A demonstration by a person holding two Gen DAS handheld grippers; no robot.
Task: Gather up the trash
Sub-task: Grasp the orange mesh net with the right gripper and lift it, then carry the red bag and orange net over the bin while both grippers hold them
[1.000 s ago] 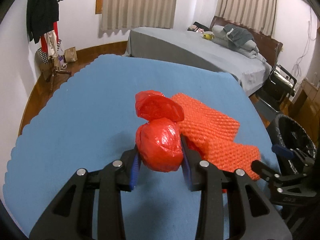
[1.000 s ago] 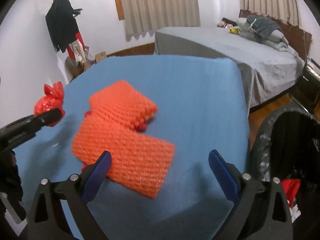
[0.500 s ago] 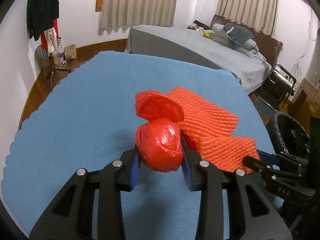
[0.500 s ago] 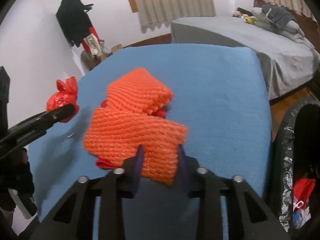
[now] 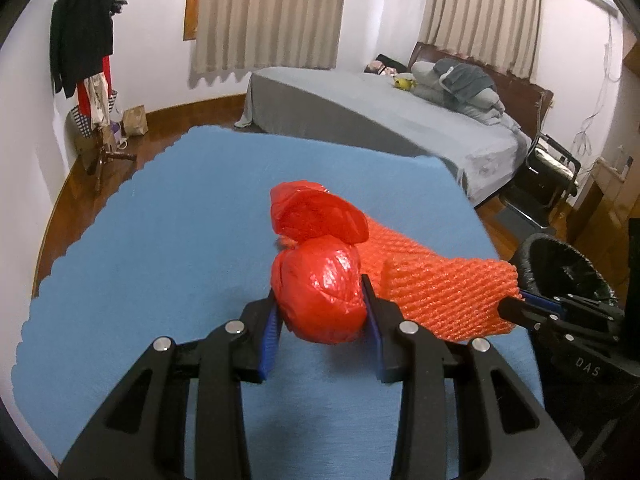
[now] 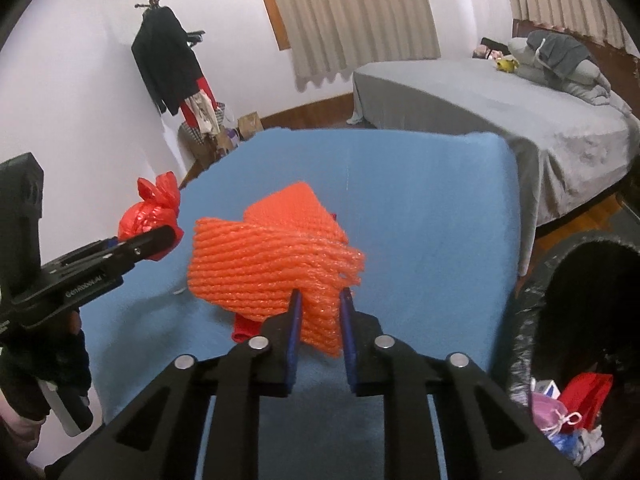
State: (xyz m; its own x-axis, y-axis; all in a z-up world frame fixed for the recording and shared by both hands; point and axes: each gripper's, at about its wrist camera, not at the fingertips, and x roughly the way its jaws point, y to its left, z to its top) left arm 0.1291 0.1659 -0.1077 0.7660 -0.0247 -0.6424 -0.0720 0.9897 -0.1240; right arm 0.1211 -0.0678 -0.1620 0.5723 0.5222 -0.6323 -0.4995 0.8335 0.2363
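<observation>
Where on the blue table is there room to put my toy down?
The blue table is bare on the left, from its wavy edge to the red bag, and along the far end toward the bed. The right side is crowded: the orange net, both grippers, and the bin beside the edge.

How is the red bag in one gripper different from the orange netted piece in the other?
The red bag is a glossy, knotted, rounded bundle; the orange foam net is a matte, ribbed, floppy sheet. The left gripper clasps the bag around its middle; the right gripper pinches the net by one edge. Both are off the blue cloth.
</observation>
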